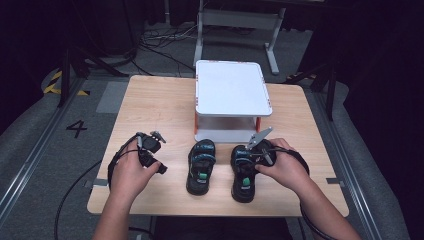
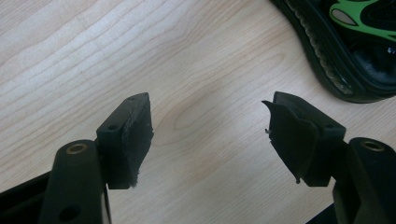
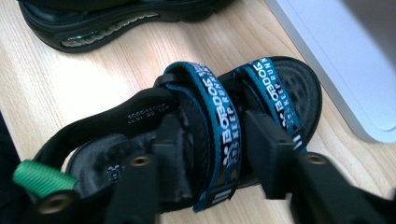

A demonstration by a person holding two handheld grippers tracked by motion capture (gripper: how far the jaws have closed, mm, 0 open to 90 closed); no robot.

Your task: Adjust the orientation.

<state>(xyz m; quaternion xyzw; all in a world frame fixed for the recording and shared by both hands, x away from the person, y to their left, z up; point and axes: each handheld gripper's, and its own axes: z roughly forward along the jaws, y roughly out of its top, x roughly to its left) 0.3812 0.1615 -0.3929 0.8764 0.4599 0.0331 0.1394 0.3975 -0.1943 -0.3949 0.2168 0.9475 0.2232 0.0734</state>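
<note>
Two black sandals with blue straps and green heel tabs lie side by side at the table's front. The left sandal (image 1: pixel 201 167) (image 2: pixel 355 42) (image 3: pixel 107 23) rests free. My right gripper (image 1: pixel 252 152) (image 3: pixel 215 130) is on the right sandal (image 1: pixel 244 181) (image 3: pixel 116 121), with its jaws closed from both sides on the blue instep strap (image 3: pixel 219 112). The sandal still lies on the wood. Left of the sandals, my left gripper (image 1: pixel 150 152) (image 2: pixel 208 121) hangs open over bare table with nothing between its jaws.
A white two-level stand (image 1: pixel 232 87) (image 3: pixel 345 60) with orange-red legs occupies the table's middle, just behind the sandals. The wooden table (image 1: pixel 150 105) has bare room left and right of the stand. Cables and a metal frame lie on the floor beyond.
</note>
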